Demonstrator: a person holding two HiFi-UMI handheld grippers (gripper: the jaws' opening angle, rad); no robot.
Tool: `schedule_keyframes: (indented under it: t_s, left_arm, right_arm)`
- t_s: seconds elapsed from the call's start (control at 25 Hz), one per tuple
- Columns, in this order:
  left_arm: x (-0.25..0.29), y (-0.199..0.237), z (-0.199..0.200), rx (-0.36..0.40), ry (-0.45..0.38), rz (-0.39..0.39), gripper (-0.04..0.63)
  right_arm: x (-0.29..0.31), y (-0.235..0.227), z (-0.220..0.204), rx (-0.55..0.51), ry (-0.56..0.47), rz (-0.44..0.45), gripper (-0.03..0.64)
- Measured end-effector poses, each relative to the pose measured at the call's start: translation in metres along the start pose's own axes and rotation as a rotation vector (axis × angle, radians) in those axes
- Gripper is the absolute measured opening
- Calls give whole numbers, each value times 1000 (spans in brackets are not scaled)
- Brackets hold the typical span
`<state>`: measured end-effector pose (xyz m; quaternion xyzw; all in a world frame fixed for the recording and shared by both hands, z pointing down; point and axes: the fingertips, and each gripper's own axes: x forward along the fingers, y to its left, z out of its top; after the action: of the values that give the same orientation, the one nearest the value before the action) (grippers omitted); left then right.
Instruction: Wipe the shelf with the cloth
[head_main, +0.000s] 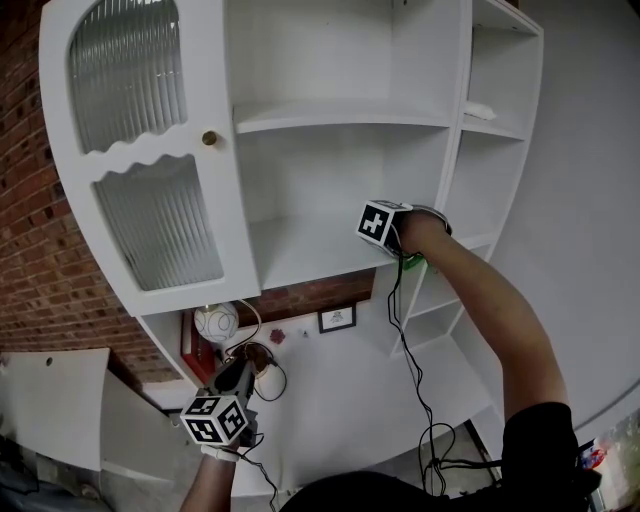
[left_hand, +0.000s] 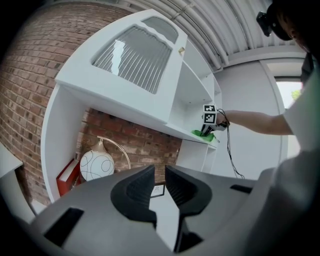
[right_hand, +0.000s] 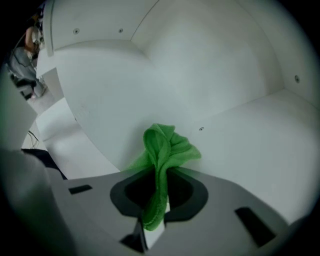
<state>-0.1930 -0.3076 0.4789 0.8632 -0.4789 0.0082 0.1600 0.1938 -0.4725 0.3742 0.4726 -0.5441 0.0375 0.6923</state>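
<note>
- Your right gripper (right_hand: 159, 184): at the front right of the middle white cabinet shelf (head_main: 300, 255), with the crumpled green cloth (right_hand: 162, 147) between its jaws and on the shelf board.
- Ribbed-glass cabinet door (head_main: 150, 170): left of that shelf.
- Round white vase (head_main: 215, 322): below the door, with a red box (head_main: 188, 345) just to its left.
- Your left gripper (head_main: 234, 380): low, in front of the vase, well apart from the shelf.

We find ourselves in a home: a white glass-doored shelf unit (head_main: 225, 190) upper left, a brick wall (head_main: 30, 230) at left, and a vase (head_main: 216, 322) and framed picture (head_main: 337, 318) near centre.
</note>
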Motion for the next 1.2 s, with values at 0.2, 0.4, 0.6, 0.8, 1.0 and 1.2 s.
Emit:
schedule_keyframes:
  t_s: [0.2, 0.4, 0.6, 0.8, 1.0, 1.2]
  left_arm:
    - [-2, 4, -4, -9, 8, 6, 64]
    - [0, -6, -8, 18, 27, -6, 64]
    - [6, -11, -26, -19, 61, -9, 64]
    - [12, -17, -35, -23, 76, 13, 64]
    - [3, -19, -36, -21, 42, 80, 64]
    - [-1, -28, -24, 26, 5, 136, 64]
  right_arm:
    - [5, -8, -12, -87, 93, -138, 43]
    - [5, -21, -23, -193, 169, -311, 43]
    - [-26, -37, -12, -193, 4, -457, 43]
    - [-90, -35, 3, -41, -495, -485, 44]
    - [-155, 13, -25, 148, -1101, -356, 44]
    - [-166, 64, -65, 387, -1378, -143, 44]
